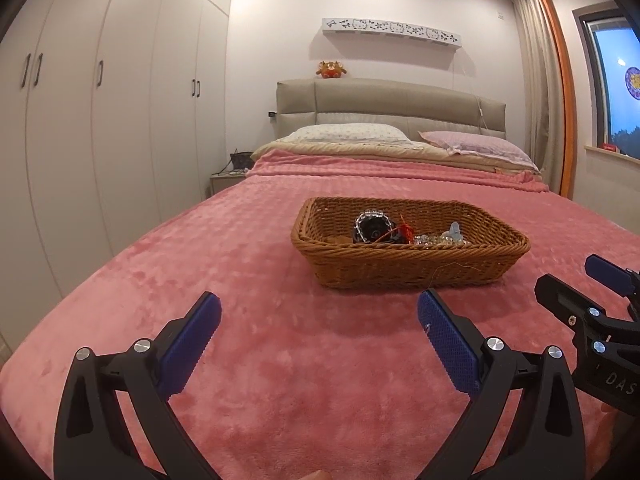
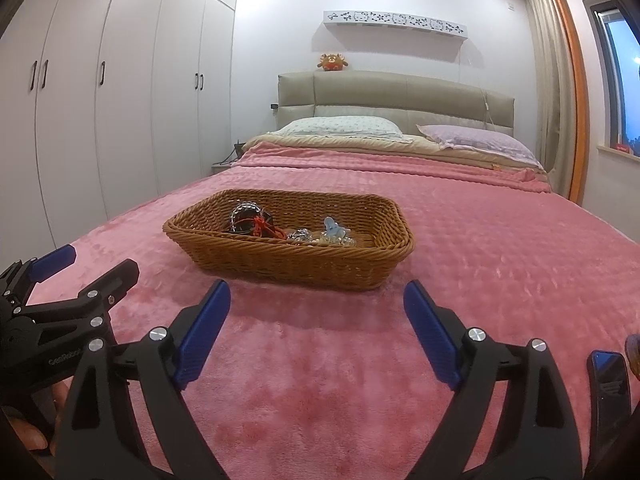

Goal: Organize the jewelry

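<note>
Woven brown wicker forms the shallow basket [image 1: 408, 256] sitting on the pink blanket [image 1: 280, 360], and everything else is placed from it. Inside, toward its left half, lie a clear beaded bracelet [image 1: 372, 224] over something dark and a red cord piece [image 2: 266, 227]; toward the right half sit a pale blue trinket [image 2: 334, 230] and some clear beads (too small to tell apart). On the near side of the basket, apart from its front wall, the left gripper [image 1: 320, 316] has its blue pads spread wide with nothing between them. The right gripper [image 2: 316, 306] hangs beside it, jaws equally wide and empty. Blanket runs bare from the basket's rim out to both bed edges. A dark phone [image 2: 610, 380] lies well right of it.
</note>
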`<state>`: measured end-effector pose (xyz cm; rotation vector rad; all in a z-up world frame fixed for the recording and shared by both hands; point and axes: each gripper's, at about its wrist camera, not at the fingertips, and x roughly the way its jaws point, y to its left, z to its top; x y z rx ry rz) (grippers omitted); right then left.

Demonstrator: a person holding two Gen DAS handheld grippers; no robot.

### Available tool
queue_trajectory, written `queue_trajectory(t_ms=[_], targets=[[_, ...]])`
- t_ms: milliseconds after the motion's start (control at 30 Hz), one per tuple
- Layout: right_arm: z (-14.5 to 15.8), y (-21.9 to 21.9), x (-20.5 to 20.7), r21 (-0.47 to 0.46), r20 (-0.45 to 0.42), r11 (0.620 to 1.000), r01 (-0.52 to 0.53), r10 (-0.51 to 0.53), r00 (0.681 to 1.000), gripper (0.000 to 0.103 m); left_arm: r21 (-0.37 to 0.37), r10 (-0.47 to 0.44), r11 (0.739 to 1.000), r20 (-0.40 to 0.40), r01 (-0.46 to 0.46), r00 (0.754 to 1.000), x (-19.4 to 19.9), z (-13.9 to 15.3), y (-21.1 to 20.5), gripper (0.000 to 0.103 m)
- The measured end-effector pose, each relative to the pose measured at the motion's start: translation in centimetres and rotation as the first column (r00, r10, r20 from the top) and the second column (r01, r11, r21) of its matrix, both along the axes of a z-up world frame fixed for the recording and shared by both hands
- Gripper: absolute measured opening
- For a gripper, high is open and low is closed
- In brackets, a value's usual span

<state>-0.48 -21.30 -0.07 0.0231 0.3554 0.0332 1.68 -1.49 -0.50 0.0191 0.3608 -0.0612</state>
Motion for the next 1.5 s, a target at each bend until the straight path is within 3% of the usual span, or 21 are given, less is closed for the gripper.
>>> queue_trajectory(t_ms=[1500], targets=[[-0.07,-0.03,0.31,0.011,-0.008,1.0,-0.014,0.014,1.0,0.088,-0.017,0.005,1.0,-0.025,-0.006,1.0,0.79,-0.19,0.4,0.095]])
